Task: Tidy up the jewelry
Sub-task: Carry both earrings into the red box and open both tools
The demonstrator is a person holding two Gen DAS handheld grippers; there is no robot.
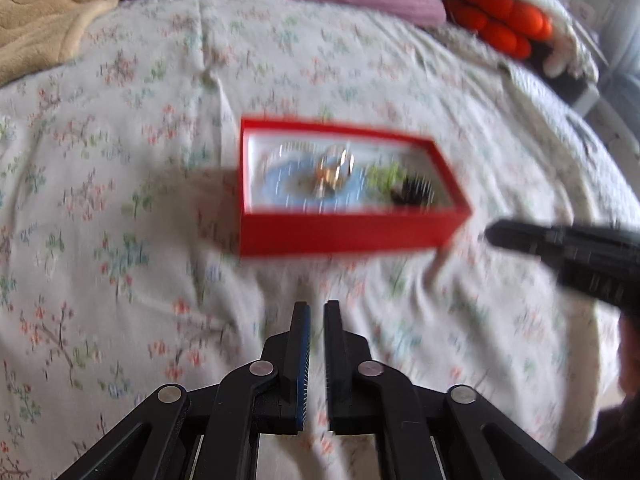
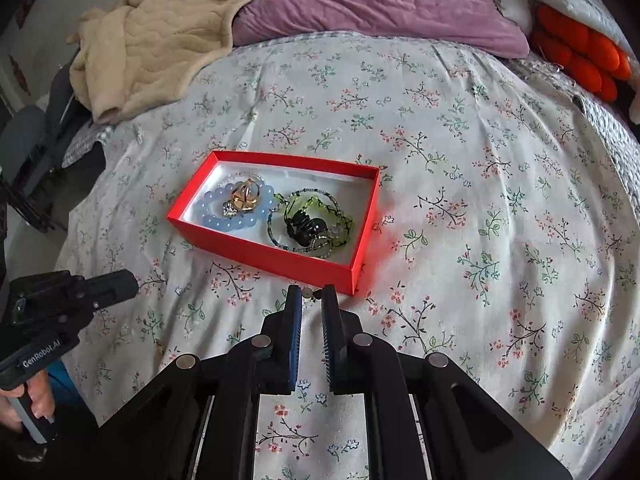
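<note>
Bed with floral sheet [image 2: 460, 184], soft, wrinkled. Right hand-held gripper [image 2: 311, 300] nearly clenched, nothing between its pads; left hand-held gripper [image 1: 317, 312] same, narrow gap, empty. Just beyond: red rectangular cardboard box [image 2: 256, 252], white lining, holding blue bead bracelet [image 2: 248, 222], gold rings [image 2: 245, 196], green bead strand [image 2: 344, 224], black hair claw [image 2: 304, 226]. Farther back: beige fleece blanket [image 2: 160, 40], purple pillow [image 2: 380, 4], orange plush [image 2: 580, 56].
</note>
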